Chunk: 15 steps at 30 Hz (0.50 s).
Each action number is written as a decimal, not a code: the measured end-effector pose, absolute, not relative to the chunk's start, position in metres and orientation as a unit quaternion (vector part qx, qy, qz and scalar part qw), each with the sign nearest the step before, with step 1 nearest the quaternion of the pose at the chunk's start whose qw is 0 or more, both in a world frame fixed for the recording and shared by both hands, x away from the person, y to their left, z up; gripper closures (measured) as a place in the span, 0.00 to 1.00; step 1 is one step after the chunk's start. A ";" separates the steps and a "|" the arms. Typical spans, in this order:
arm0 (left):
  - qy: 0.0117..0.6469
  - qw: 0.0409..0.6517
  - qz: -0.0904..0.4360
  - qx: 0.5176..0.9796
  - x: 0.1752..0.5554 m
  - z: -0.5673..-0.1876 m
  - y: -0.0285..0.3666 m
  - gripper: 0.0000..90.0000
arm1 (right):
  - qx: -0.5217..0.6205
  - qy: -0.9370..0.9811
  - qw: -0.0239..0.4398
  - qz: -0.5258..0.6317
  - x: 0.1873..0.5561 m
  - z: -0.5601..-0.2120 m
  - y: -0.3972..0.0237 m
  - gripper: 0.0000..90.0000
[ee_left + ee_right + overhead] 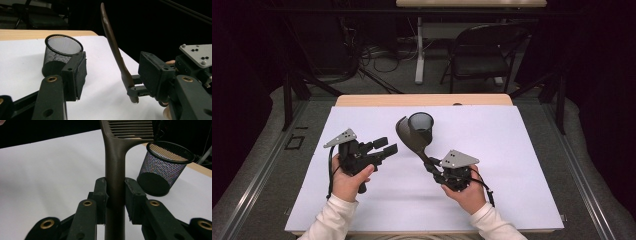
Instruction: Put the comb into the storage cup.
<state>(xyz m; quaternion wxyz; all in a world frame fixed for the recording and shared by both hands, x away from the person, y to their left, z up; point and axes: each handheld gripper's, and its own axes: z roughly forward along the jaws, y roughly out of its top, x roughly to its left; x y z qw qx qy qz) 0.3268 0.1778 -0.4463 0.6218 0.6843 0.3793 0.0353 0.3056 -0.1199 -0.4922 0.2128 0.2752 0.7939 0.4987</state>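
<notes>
Here, by label:
Right claw [428, 165]: closed tight on the spatula's handle, in the lower centre of the high view.
Left claw [384, 146]: jaws apart, nothing between them, left of centre.
Spatula [408, 136]: held above the white table [522, 200], just left of the mesh cup [421, 127].
Right gripper view: slots in the spatula [115, 170] blade at the top edge.
Left gripper view: the spatula [117, 57] edge-on, a thin curved strip.
Long axis: from the handle at lower right, blade pointing to upper left.
</notes>
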 end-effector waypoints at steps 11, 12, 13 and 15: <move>0.385 0.621 0.030 0.682 0.330 -0.449 0.169 0.46 | 0.272 0.794 0.213 0.500 0.304 -0.493 -0.118 0.81; 0.386 0.621 0.031 0.682 0.330 -0.449 0.169 0.46 | 0.272 0.795 0.213 0.499 0.304 -0.493 -0.118 0.81; 0.387 0.618 0.033 0.683 0.330 -0.449 0.169 0.46 | 0.272 0.794 0.213 0.499 0.304 -0.493 -0.118 0.81; 0.390 0.617 0.032 0.683 0.331 -0.450 0.168 0.49 | 0.272 0.794 0.214 0.500 0.304 -0.493 -0.118 0.81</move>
